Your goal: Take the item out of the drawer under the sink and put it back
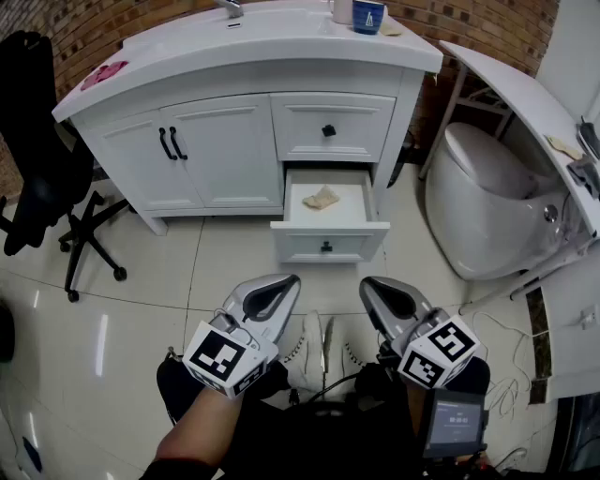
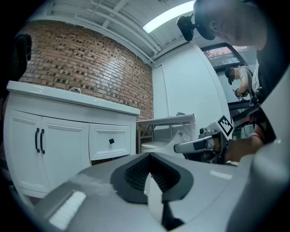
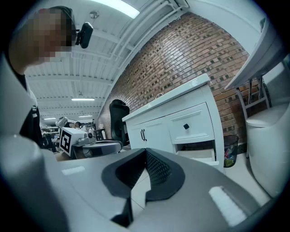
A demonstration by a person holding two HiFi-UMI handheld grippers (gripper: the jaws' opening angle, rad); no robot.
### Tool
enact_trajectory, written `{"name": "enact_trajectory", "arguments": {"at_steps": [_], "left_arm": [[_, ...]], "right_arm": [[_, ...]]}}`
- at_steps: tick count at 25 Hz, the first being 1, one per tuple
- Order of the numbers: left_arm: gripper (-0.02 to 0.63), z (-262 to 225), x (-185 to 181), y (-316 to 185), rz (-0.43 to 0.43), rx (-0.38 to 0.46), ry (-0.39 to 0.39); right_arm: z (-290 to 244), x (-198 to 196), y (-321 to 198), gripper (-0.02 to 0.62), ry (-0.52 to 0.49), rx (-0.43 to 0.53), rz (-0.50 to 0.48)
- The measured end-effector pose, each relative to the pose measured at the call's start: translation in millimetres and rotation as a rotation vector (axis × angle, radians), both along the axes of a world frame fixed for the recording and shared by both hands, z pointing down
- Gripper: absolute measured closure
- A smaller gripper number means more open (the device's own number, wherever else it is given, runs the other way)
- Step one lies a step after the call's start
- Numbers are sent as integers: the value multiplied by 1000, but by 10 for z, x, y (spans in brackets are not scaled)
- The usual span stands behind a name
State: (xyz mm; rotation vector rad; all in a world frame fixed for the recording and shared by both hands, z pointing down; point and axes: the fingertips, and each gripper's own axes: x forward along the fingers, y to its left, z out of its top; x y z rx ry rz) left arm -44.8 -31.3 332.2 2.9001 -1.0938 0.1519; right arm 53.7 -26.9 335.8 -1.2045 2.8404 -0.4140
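Note:
The lower drawer (image 1: 328, 232) of the white vanity stands pulled out, with a crumpled beige item (image 1: 322, 197) lying inside it. Both grippers hang low over the floor, well short of the drawer and empty. My left gripper (image 1: 277, 297) is shut, its dark pads meeting at the tip (image 2: 152, 157). My right gripper (image 1: 384, 298) is also shut (image 3: 145, 152) and points toward the vanity. The right gripper view shows the open drawer (image 3: 199, 156) from the side; the item is hidden there. The other gripper appears in each gripper view.
The upper drawer (image 1: 330, 129) and the cabinet doors (image 1: 178, 155) are closed. A black office chair (image 1: 42, 169) stands at the left, a white toilet (image 1: 487, 197) at the right. A blue cup (image 1: 367, 16) sits on the countertop. My shoes (image 1: 314, 349) rest on the tiled floor.

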Motion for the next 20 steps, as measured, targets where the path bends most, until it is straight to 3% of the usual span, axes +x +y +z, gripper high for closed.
{"name": "enact_trajectory", "arguments": {"at_steps": [8,13,20], "left_arm": [[600,15,-41,-358,-6,9,9],[600,106,-38,-628,-18,-16,-59],[600,124,-41,-978,-14,-6,-28]], "right_arm": [[-6,2,-339,588,3,-8,11],[46,-18,-582,588,5,-22,10],[124,-16,-949,588,19,-34,14]]}}
